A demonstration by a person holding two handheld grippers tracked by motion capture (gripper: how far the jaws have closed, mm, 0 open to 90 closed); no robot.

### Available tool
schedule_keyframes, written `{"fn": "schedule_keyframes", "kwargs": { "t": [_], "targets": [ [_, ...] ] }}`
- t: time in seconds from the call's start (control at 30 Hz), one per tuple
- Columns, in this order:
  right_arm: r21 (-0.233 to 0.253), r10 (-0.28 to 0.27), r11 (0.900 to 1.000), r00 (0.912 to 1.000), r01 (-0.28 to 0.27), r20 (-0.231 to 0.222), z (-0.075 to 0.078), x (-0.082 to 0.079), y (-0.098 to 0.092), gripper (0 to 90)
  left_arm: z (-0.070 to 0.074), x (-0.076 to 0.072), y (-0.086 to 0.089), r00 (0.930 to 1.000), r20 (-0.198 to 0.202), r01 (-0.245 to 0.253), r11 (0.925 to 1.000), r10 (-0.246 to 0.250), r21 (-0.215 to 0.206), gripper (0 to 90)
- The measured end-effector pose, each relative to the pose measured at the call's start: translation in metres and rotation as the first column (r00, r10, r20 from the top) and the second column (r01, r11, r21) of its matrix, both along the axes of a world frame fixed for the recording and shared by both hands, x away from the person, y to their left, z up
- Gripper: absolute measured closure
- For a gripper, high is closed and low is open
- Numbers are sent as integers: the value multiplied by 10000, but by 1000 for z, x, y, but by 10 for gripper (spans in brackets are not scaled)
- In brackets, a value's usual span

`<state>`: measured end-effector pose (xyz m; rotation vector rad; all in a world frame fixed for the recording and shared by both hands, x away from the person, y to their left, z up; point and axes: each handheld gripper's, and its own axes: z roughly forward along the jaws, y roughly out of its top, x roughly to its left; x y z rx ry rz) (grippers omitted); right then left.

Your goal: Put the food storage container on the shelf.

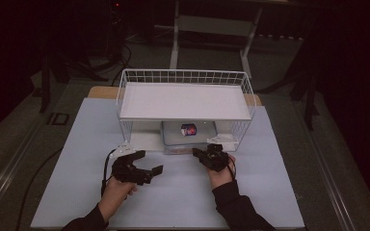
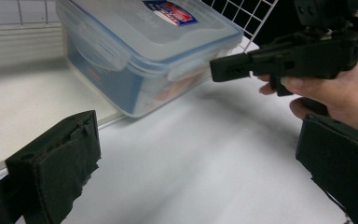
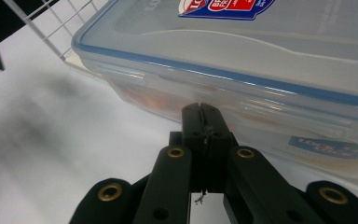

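A clear plastic container (image 1: 176, 137) with a blue-sealed lid and a red and blue label (image 1: 189, 129) lies under the shelf of a white wire rack (image 1: 183, 73). In front of the rack's left part, my left gripper (image 1: 148, 162) is open wide with nothing between its jaws. In the left gripper view the container (image 2: 144, 46) lies ahead between the pads (image 2: 56, 168). My right gripper (image 1: 196, 152) is shut, its tips (image 3: 204, 112) right at the container's front wall (image 3: 270, 93), beside its side clip (image 2: 182, 70). I cannot tell whether they touch it.
The rack's white top shelf (image 1: 183, 101) overhangs the container, so room above it is low. Wire sides (image 2: 242, 18) close the rack left and right. The pale table mat (image 1: 77, 159) spreads wide around both hands. Dark floor and a table frame (image 1: 176, 33) lie beyond.
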<state>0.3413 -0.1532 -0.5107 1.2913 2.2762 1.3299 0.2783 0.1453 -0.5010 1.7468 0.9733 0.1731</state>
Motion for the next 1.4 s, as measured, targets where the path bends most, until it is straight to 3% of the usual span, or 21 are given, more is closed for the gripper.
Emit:
{"fn": "schedule_keyframes", "kwargs": {
  "t": [0.57, 0.9, 1.1, 1.2, 1.27, 1.3, 1.37, 1.4],
  "targets": [
    [170, -447, 9989, 9990, 445, 67, 1, 29, 15, 898, 0, -2, 0, 9998, 200, 64, 9998, -68, 195, 0],
    [312, -340, 9989, 9994, 337, 84, 2, 31, 24, 887, 0, -3, -1, 9995, 280, 109, 9994, -118, 323, 0],
    [309, -42, 9995, 9999, 37, 151, 6, 23, 23, 723, 3, -5, -2, 9992, 385, 105, 9994, -118, 337, 0],
    [474, -41, 9989, 9999, 35, 131, 8, 18, 20, 559, 4, -6, -2, 9988, 475, 61, 9994, -77, 348, 0],
    [570, -38, 9984, 9999, 32, 108, 8, 17, 18, 528, 5, -7, -2, 9987, 491, 80, 9993, -97, 354, 0],
    [706, 58, 9975, 9997, -73, 223, 9, 12, 16, 416, 6, -8, -3, 9985, 520, 120, 9991, -141, 397, 0],
    [722, 47, 9974, 9997, -66, 260, 10, 10, 16, 395, 7, -9, -3, 9983, 551, 178, 9990, -201, 412, 0],
    [843, 113, 9963, 9992, -145, 376, 12, 6, 13, 317, 8, -9, -4, 9982, 548, 202, 9989, -224, 413, 0]
  ]
}}
